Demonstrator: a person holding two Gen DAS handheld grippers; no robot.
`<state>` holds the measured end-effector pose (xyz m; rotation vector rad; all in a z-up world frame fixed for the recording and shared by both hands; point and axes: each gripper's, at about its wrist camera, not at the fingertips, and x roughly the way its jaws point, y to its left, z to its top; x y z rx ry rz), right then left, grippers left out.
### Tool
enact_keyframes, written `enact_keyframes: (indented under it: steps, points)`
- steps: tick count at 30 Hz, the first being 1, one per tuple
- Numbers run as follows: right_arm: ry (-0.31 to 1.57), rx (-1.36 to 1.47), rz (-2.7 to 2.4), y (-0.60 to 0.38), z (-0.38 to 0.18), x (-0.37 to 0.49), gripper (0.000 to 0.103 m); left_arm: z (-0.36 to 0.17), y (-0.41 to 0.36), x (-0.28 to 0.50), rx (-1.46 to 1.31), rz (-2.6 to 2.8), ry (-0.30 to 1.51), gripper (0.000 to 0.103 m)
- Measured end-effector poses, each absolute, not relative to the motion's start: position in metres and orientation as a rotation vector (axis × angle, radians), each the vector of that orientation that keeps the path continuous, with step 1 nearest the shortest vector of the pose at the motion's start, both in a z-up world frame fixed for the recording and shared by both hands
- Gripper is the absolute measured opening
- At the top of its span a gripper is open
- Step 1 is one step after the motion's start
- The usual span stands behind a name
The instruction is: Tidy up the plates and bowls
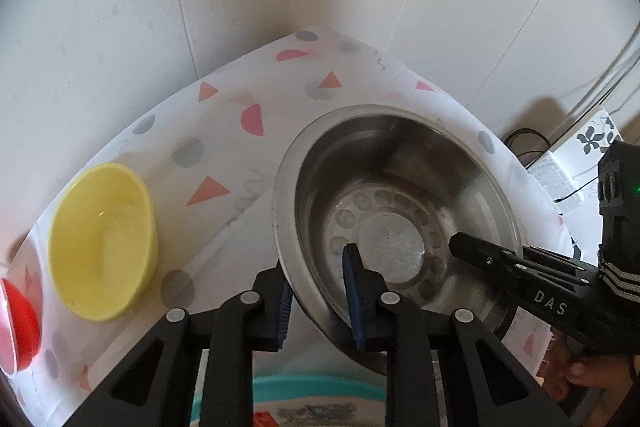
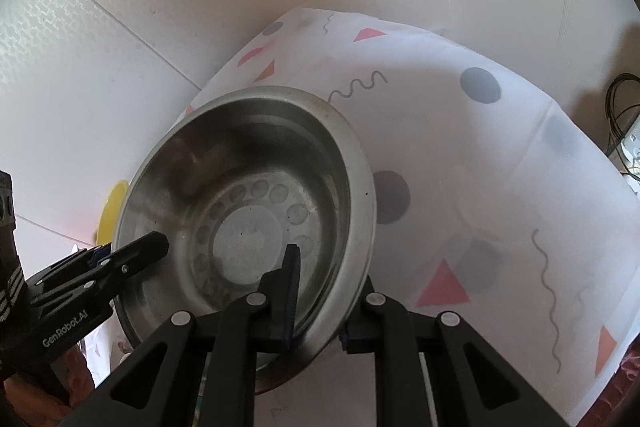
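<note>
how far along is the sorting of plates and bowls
Nothing looks stacked yet. In hand: the steel bowl, gripped at its rim from both sides by the left gripper and the right gripper, tilted over the patterned cloth. Left to do: the yellow bowl and the red bowl sit apart on the cloth, and a teal plate lies below.

left tool [image 1: 320,291] clamped, right tool [image 2: 320,299] clamped
</note>
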<state>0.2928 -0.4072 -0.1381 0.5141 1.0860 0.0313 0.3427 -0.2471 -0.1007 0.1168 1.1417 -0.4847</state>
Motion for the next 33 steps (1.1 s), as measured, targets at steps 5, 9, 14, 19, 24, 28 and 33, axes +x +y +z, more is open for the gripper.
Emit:
enact_keyframes:
  steps: [5, 9, 14, 19, 24, 28, 33]
  points:
    - [1.075, 0.518, 0.025, -0.407, -0.132, 0.285, 0.016, -0.092, -0.244, 0.332, 0.095, -0.503, 1.128, 0.024]
    - [1.057, 0.522, 0.029, -0.409, -0.125, 0.28, 0.016, -0.082, -0.237, 0.322, 0.074, -0.517, 1.104, 0.024]
    - [1.039, 0.505, 0.039, -0.401, -0.113, 0.274, 0.016, -0.068, -0.226, 0.31, 0.041, -0.527, 1.078, 0.024]
    - [1.018, 0.485, 0.059, -0.389, -0.101, 0.268, 0.016, -0.054, -0.208, 0.294, 0.004, -0.52, 1.052, 0.024]
    - [1.007, 0.46, 0.093, -0.374, -0.094, 0.261, 0.016, -0.046, -0.187, 0.281, -0.025, -0.505, 1.029, 0.024]
    - [1.004, 0.443, 0.126, -0.36, -0.09, 0.258, 0.016, -0.041, -0.168, 0.266, -0.05, -0.48, 1.019, 0.024]
    - [1.001, 0.426, 0.158, -0.342, -0.087, 0.253, 0.016, -0.039, -0.148, 0.251, -0.072, -0.449, 1.017, 0.024]
